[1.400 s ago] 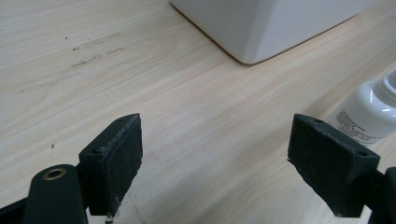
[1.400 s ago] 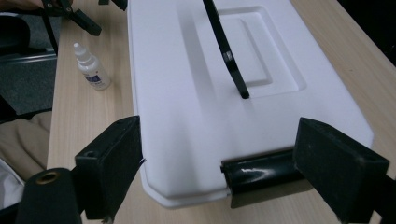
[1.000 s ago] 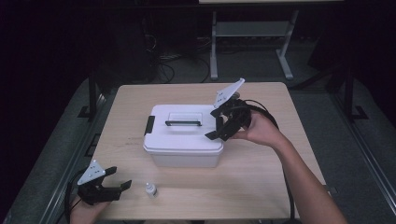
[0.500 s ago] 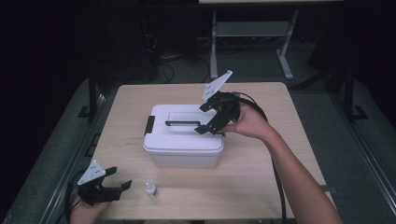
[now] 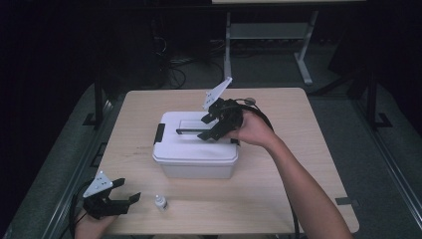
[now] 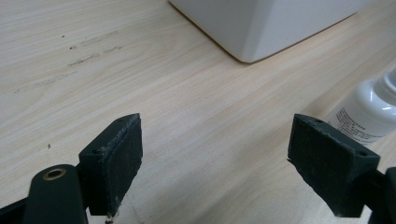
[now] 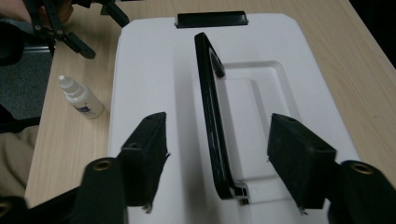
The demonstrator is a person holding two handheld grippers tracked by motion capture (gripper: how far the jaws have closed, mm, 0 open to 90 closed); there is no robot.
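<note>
Two jaws of your right gripper (image 5: 206, 127) have just been closing, with the black handle (image 7: 212, 121) between them but untouched by either pad. Compared with a second ago, that gripper is now sitting farther left, over the lid of the white box (image 5: 194, 152) instead of beside its right end. You are keeping the left gripper (image 5: 122, 201) parked at the counter (image 5: 278, 199) near corner as before, jaws spread wide on nothing, a small white bottle (image 5: 159, 201) just beside it. Handle's long axis is running left to right along the lid in the high view; the box is standing mid-counter.
</note>
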